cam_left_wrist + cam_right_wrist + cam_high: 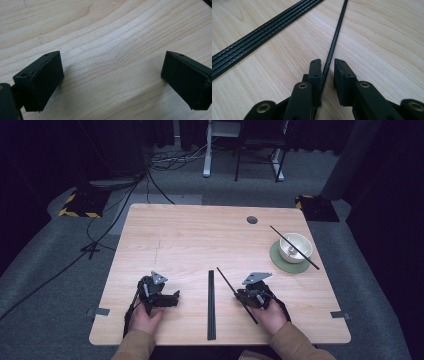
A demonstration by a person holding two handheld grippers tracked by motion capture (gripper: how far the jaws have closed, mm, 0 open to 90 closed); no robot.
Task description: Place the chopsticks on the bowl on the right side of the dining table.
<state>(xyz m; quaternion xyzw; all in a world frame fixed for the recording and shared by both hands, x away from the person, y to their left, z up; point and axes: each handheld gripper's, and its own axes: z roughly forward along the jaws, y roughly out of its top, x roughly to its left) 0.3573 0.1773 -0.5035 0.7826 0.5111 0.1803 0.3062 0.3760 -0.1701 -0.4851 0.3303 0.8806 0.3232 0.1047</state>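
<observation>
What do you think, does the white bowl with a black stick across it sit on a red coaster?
Not red: the high view shows the coaster green; the white bowl with the black stick across it does sit on it.

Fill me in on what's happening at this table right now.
A person works two hand-held grippers over a wooden table. The right gripper has a thin black rod running between its jaws, which stand narrow around it; the left pad is against the rod, with a small gap on the other side. A bundle of black rods lies flat in front of the person. The left gripper is open over bare wood. Far right, another rod rests across a white bowl on a green coaster.
</observation>
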